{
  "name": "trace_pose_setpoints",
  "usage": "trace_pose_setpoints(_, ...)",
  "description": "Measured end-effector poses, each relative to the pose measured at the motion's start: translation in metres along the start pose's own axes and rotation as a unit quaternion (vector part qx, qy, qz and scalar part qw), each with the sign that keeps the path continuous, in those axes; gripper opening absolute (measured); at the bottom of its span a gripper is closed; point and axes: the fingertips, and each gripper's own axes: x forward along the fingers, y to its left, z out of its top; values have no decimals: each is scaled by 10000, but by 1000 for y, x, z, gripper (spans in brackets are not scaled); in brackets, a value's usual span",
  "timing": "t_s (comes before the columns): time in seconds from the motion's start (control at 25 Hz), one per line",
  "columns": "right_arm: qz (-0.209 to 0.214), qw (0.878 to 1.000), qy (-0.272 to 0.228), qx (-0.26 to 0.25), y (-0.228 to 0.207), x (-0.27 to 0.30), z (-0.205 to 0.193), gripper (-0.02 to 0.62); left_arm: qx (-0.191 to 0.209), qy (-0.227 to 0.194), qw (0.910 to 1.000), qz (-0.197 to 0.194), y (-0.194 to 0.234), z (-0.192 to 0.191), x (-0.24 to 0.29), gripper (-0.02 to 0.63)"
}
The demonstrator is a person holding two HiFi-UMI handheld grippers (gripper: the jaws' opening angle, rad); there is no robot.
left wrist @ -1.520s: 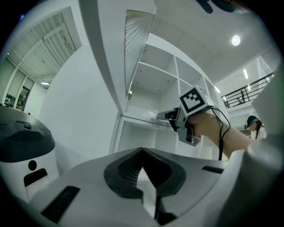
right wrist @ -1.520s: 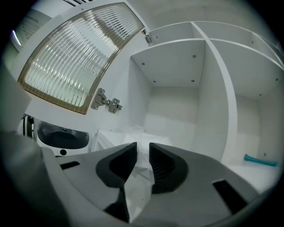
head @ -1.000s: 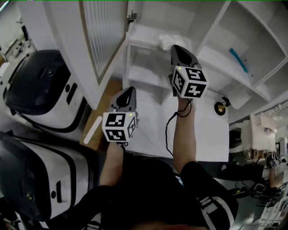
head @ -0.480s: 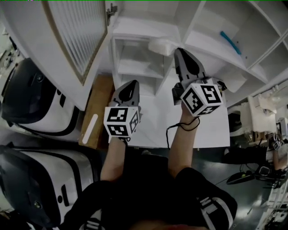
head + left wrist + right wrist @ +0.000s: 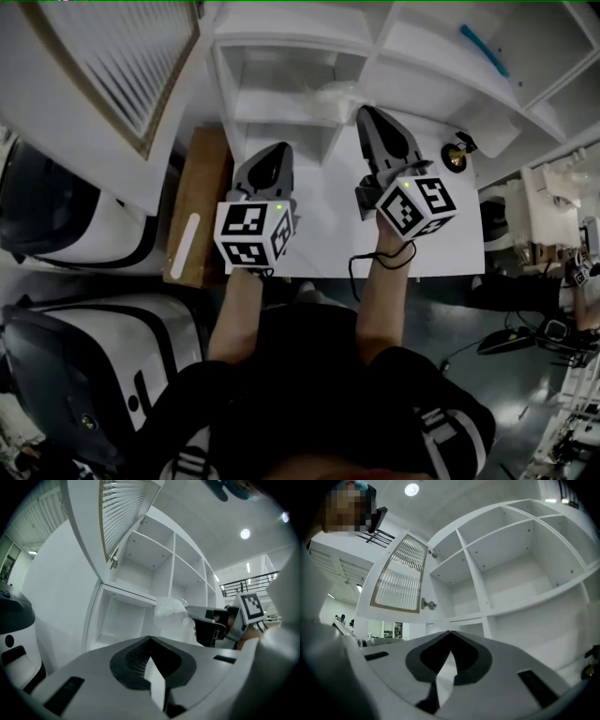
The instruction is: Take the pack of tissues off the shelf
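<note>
Right gripper is pulling back toward the near side and sinking. Its jaws are pressed together, and the pack of tissues is coming along at the tips, apparently pinched by a bit of its wrap. A second ago the pack was lying on a board of the shelf. Now it is hanging just in front of the shelf's edge, so the take-off looks basically done, and what remains is carrying it clear without the thin pinch slipping.

Left gripper is drifting nearer too, on the left, with its jaws pressed together on nothing.

Containers: the cubbies in view are showing bare white. The only exception is a blue item lying in a far right one. A small brass-coloured thing is standing on the white table, right of the right gripper. The ribbed-glass door is hanging open at far left.
</note>
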Motion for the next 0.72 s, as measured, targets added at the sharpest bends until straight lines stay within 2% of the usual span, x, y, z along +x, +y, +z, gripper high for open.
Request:
trace_pose_setpoints(0.32, 55, 9988, 455, 188, 2, -5, -46, 20, -25, 81, 9999, 133, 11, -7, -3, 9)
trace_pose_setpoints(0.72, 258, 9981, 544, 152, 10, -2, -53, 20, 22, 0, 9999, 117, 7, -1, 1, 9)
